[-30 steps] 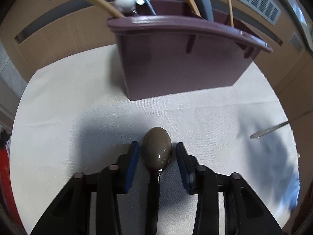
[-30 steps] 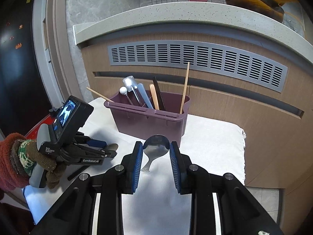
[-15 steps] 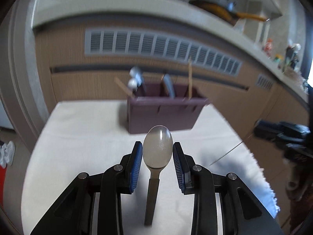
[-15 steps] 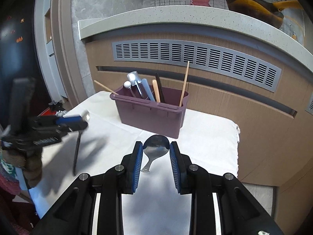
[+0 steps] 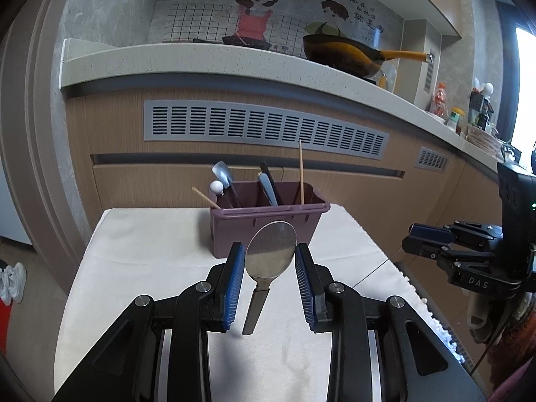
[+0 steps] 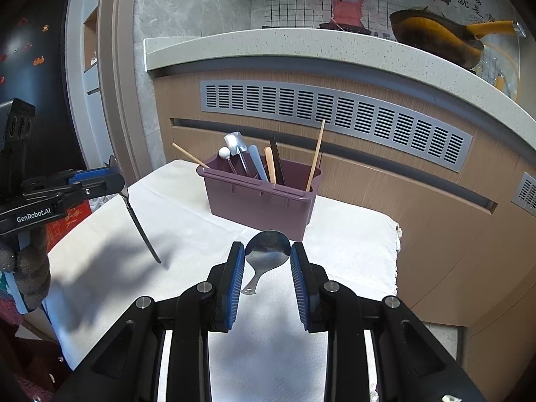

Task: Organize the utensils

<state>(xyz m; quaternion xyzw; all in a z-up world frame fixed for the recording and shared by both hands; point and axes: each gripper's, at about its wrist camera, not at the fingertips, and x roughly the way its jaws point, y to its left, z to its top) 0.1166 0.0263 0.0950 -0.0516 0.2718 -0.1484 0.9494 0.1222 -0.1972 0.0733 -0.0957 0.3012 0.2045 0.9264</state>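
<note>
Left tongs [image 5: 270, 269]: pinching a dark-handled spoon [image 5: 270, 251] by its bowl, handle hanging down above the white cloth [image 5: 140, 268].
Only the right view shows: the whole long handle [image 6: 142, 231] in the air.
Purple holder [image 5: 268, 226]: past the tongs, full of utensils.
Right tongs [image 6: 267, 268]: pinching a short shiny spoon [image 6: 267, 251] by its bowl.
Only the left view shows: the right tongs from the side.

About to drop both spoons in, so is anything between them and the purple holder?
Nothing visible blocks either. The left claw grips its spoon and the right claw its spoon, with bare cloth before the holder.
</note>
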